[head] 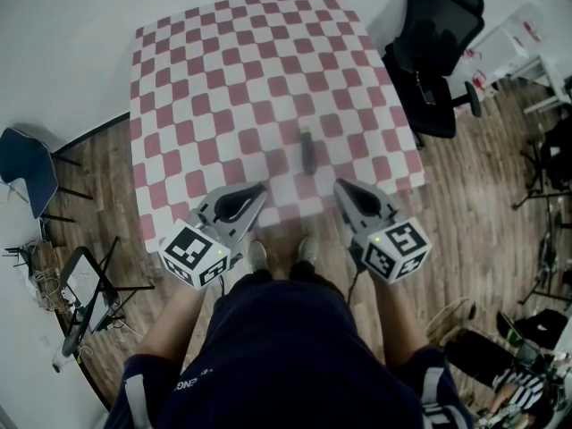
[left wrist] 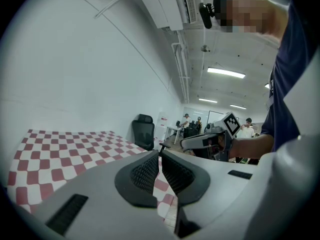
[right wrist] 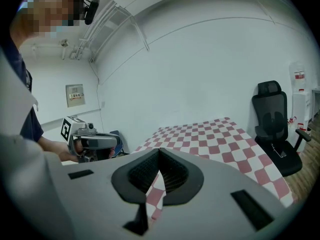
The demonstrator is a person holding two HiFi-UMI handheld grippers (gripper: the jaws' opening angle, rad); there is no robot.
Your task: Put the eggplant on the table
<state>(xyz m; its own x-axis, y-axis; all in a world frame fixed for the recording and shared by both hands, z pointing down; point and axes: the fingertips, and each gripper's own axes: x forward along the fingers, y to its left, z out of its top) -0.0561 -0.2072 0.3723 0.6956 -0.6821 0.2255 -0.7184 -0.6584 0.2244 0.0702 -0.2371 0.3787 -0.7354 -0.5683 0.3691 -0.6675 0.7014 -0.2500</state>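
Head view only w/ eggplant (head: 307,153) on table (head: 223,79).

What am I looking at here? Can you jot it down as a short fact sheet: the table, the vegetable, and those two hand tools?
Table: covered with a red-and-white checked cloth
Eggplant: dark, lying on the cloth towards the person's side, nothing touching it
Left gripper: jaws together, empty, at the table's near edge
Right gripper: jaws together, empty, clear of the eggplant
Nearby: black office chair beside the table
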